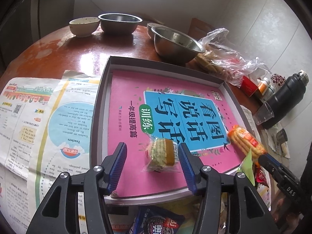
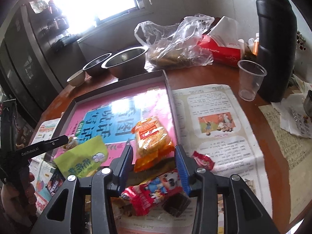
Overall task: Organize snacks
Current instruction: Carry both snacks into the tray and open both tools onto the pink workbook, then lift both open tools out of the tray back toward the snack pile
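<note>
Clear-wrapped cake lies flat in tray; orange biscuit pack tilted.

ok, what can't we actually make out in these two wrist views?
- Dark biscuit packet: left view, cut by bottom edge and gripper frame.
- Orange cracker pack grip: left view, right gripper's pads hidden behind it.
- Clear bag contents: right view, crinkled plastic glare.
- Newspaper text: too small.

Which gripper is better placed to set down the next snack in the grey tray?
Right gripper: orange cracker packet sits between its fingers above the grey tray. Left gripper stands open around the clear-wrapped cake.
</note>
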`<state>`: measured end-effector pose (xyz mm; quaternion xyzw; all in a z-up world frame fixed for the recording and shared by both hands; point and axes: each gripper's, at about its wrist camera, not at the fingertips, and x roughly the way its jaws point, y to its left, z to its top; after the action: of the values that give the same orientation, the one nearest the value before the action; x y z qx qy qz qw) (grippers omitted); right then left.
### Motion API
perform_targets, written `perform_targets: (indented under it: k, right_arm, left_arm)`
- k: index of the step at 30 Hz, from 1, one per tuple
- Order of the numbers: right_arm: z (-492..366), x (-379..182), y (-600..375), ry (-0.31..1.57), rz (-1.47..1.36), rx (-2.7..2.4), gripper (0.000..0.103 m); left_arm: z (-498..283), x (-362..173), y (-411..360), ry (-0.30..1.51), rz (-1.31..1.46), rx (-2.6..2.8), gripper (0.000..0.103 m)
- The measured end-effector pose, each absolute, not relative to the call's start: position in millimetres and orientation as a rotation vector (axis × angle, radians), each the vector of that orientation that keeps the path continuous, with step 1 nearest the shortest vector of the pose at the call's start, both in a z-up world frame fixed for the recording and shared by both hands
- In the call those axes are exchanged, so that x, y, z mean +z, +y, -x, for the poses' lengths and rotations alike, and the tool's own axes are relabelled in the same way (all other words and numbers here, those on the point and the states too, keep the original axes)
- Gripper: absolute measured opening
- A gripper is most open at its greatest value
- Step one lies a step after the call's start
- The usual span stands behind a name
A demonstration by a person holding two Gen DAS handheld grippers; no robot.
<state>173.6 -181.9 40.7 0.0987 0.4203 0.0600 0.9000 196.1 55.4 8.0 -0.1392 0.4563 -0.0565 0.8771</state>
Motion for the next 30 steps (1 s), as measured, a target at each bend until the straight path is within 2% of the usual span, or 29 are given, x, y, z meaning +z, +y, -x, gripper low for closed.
perform_targets:
  k: [17, 26, 30]
  right_arm:
    - [-191, 40, -158, 0.864, -0.158, 0.169, 0.044]
    - [-184, 56, -165, 0.817, -0.17, 0.157, 0.044]
    - [-177, 66, -168, 0.789, -0.172, 0.158, 0.05]
  left_arm:
    - [-180, 22, 54, 0.93, 0.278, -0.132, 0.074]
    - [-168, 33, 63, 0.903, 0.281, -0.12, 0.076]
    - [-163, 40, 65, 0.888, 0.286, -0.119, 0.077]
